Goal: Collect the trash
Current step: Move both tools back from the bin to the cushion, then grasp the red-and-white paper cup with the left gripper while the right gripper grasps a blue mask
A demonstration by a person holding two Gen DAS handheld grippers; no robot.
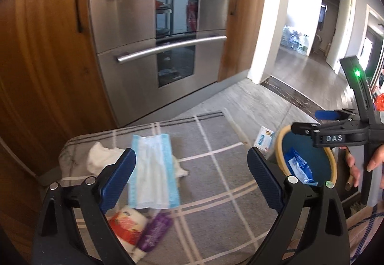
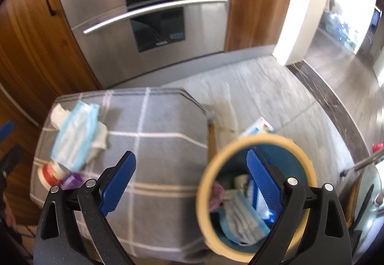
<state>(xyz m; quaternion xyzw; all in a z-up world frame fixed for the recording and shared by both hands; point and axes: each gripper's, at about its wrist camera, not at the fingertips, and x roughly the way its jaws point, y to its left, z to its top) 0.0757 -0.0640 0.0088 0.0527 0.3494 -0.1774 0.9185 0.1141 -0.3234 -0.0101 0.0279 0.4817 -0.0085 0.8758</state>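
In the left wrist view, the left gripper (image 1: 192, 169) fills the bottom of the frame with its blue-padded jaws spread wide and nothing between them. Under it lies a grey checked cushion (image 1: 216, 169). On the cushion at lower left of centre sits a blue face mask (image 1: 151, 171), overlapping a crumpled white tissue (image 1: 100, 159). Below the mask, near the bottom edge, are an orange and white wrapper (image 1: 127, 221) and a purple wrapper (image 1: 156, 231) (both blurred). At the right stands a teal bin (image 1: 309, 169) with a tan rim, a blue packet (image 1: 297, 164) inside it. The right gripper (image 1: 309, 120) hangs above the bin at right, a hand (image 1: 360, 161) beneath it.

In the right wrist view, the right gripper (image 2: 192, 169) is also wide open and empty, its right jaw over the bin (image 2: 208, 188) at lower right. Inside the bin lie another mask (image 2: 242, 219), a blue packet (image 2: 254, 195) and something pink (image 2: 216, 195). The cushion (image 2: 156, 144) takes the centre, with the mask (image 2: 74, 132), tissue (image 2: 57, 113) and wrappers (image 2: 60, 176) at its left end. A small printed box (image 2: 259, 129) lies on the floor just above the bin.
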